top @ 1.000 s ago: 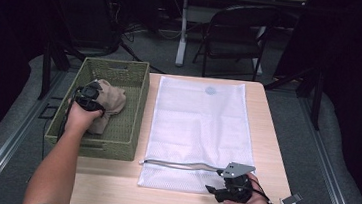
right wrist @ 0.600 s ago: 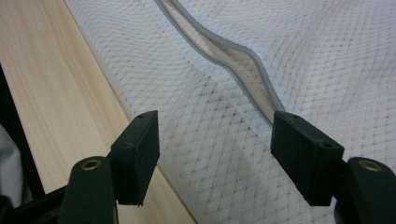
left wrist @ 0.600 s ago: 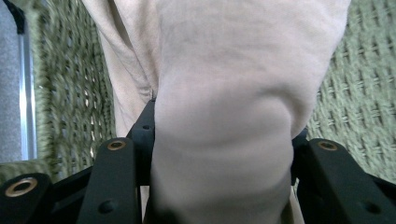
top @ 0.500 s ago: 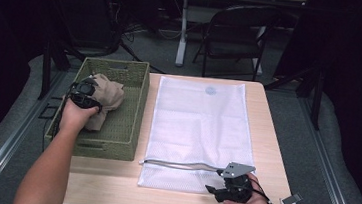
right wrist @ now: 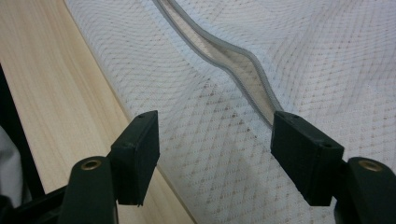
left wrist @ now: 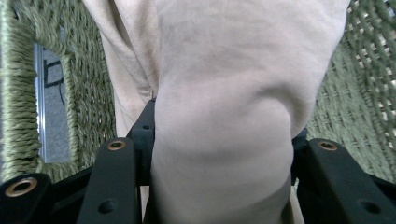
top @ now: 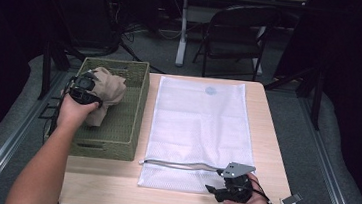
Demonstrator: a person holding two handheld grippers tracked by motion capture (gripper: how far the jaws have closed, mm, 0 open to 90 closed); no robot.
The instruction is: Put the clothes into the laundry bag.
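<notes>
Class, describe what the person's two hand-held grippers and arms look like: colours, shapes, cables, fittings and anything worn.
Both grippers are black. The right gripper carries a grey three-cornered plate on top and trails a dark cable toward the table edge. In the gripper views, each has two chunky black jaws with brass-coloured rivets; the right one's fingertips are blocky and square. The left gripper is a compact black body. Both forearms are bare, no sleeves.

A beige cloth [top: 107, 92] is seen against an olive-green woven basket [top: 115, 136]. A white mesh bag [top: 196, 128] — diamond-patterned, edged with a grey zip band and marked by a pale blue dot — is laid on a light wood-grain table [top: 110, 188]. Black jaws are shown on both grippers.
</notes>
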